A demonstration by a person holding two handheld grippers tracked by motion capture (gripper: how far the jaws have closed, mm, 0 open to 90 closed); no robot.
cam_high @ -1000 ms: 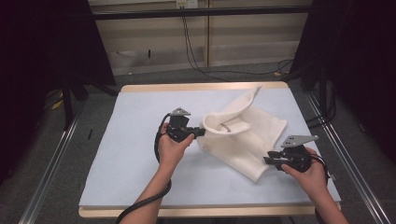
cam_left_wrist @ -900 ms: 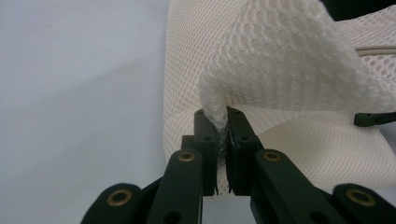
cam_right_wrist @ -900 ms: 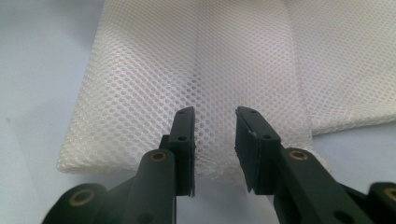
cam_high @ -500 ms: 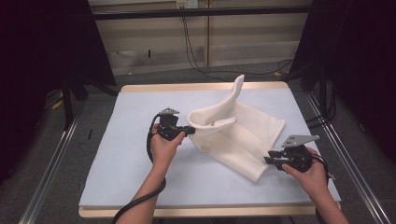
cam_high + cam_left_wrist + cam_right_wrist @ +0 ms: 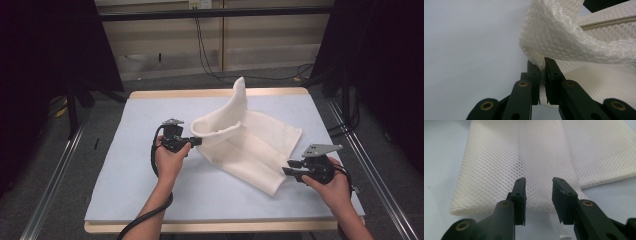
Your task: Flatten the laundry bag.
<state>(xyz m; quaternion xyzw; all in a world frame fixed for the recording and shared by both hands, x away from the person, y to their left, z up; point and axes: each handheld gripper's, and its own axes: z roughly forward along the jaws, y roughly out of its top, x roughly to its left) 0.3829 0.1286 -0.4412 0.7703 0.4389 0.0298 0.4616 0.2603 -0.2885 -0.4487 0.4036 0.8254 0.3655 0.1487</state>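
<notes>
2 claws are working 1 white mesh bag on the desk, and I am weighing the risks. Nearest me, my right claw sits at the bag's near right corner with its jaws parted; they have just been opening, and in the right gripper view the right claw shows nothing but flat mesh lying beyond the gap, nothing pinched. With that corner loose, I judge any further pull from the other side could drag the whole bag across the blue sheet instead of unfolding it.

Farther in, my left claw is pinching the bag's edge; the left gripper view shows the left claw pressed together on a thin bunch of mesh bag. That bite looks shallow, so the slick weave could slip out.

Farthest off, the lifted flap stands upright, and I expect it could flop back over and refold.
</notes>
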